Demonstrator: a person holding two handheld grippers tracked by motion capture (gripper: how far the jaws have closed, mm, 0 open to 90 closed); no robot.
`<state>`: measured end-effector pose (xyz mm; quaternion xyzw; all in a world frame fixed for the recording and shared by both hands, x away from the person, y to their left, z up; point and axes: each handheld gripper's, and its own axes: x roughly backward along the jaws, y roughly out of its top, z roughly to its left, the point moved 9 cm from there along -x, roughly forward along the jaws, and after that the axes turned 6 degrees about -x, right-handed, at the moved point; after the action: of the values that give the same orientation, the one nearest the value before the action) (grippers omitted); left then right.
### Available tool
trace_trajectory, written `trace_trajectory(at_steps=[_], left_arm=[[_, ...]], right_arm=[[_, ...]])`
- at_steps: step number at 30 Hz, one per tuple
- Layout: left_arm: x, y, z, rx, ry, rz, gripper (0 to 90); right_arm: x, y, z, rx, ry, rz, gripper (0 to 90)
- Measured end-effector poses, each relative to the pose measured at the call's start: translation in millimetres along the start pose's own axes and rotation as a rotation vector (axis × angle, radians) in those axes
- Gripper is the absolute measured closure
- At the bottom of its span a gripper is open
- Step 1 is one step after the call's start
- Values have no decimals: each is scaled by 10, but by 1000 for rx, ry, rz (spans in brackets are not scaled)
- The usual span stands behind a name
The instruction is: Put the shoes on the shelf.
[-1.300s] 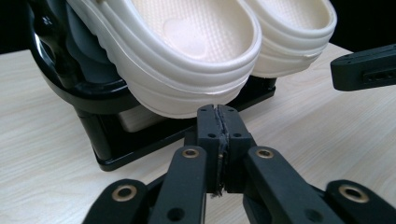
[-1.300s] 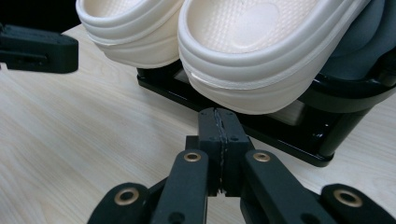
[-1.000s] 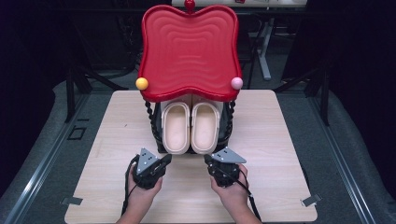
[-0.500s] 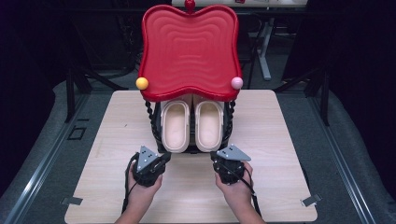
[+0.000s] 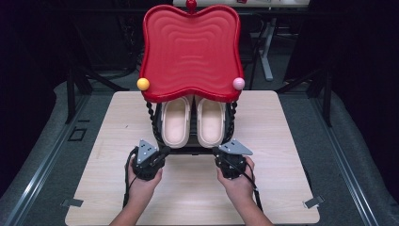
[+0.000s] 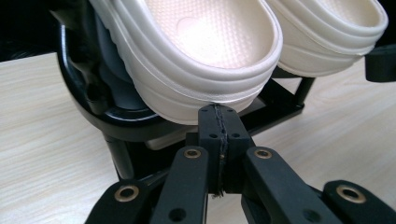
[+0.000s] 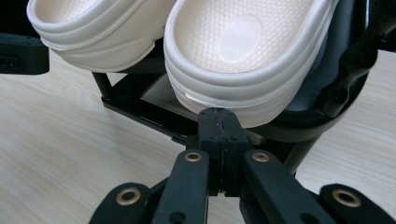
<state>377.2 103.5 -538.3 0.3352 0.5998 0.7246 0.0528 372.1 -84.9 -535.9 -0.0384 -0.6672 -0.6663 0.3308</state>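
Note:
Two cream clogs sit side by side, heels toward me, on the low shelf of a black rack (image 5: 155,123) under a red wavy top (image 5: 190,52). The left clog (image 5: 176,122) has its heel just above the tips of my left gripper (image 5: 163,152), whose jaws are pressed together with nothing between them (image 6: 218,114). My right gripper (image 5: 218,152) is also shut and empty, its tips (image 7: 219,119) right under the heel rim of the right clog (image 5: 211,122). In the gripper views the left clog (image 6: 205,42) and the right clog (image 7: 247,46) loom close.
A yellow ball (image 5: 143,84) and a pink ball (image 5: 238,83) cap the rack's twisted black posts at the red top's front corners. The rack's black base bars (image 7: 140,105) lie on the light wooden table (image 5: 282,155). Dark floor and desk legs surround the table.
Both grippers have crept forward toward the rack's front, and the right one has shifted slightly rightward. Their jaws stay shut.

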Motion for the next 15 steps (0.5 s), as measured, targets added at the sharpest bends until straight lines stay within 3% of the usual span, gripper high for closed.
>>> trace_trajectory(at_steps=[5, 9, 15], left_arm=[[-40, 70, 90, 11, 16, -8, 897], [-77, 124, 95, -4, 14, -5, 897], [-171, 155, 93, 4, 15, 12, 896]], right_arm=[[-50, 67, 9, 14, -7, -7, 900], [-95, 127, -30, 16, -21, -19, 900], [-163, 155, -114, 7, -42, -5, 900]])
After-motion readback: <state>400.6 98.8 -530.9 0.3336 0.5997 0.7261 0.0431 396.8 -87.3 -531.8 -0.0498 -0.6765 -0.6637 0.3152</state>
